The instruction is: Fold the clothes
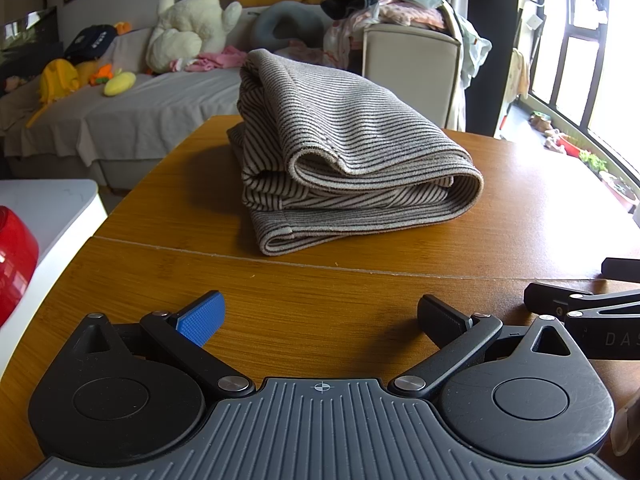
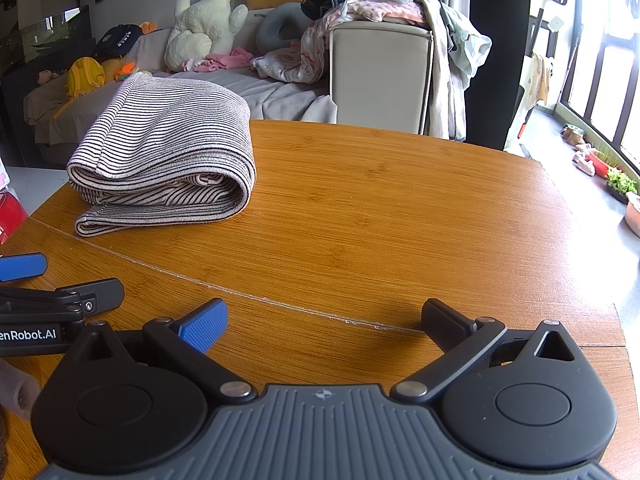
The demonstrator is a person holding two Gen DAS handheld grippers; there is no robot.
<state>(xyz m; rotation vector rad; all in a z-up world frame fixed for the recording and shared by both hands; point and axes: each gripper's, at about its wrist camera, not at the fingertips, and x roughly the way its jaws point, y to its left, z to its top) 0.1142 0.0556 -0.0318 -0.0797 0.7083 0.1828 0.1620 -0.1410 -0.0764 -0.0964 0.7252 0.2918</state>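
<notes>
A striped grey-and-black garment (image 1: 344, 160) lies folded in a thick bundle on the wooden table (image 1: 360, 300). It also shows in the right wrist view (image 2: 164, 164), at the far left of the table (image 2: 380, 220). My left gripper (image 1: 320, 318) is open and empty, low over the table in front of the bundle. My right gripper (image 2: 324, 322) is open and empty, to the right of the bundle and apart from it. The right gripper shows at the right edge of the left wrist view (image 1: 588, 300); the left gripper shows at the left edge of the right wrist view (image 2: 60, 280).
A seam (image 1: 320, 266) crosses the table between the grippers and the bundle. A red object (image 1: 14, 264) sits on a white surface at the left. Behind the table stand a beige chair (image 2: 380, 76) heaped with clothes (image 2: 380, 4) and a sofa (image 1: 140, 108) with plush toys.
</notes>
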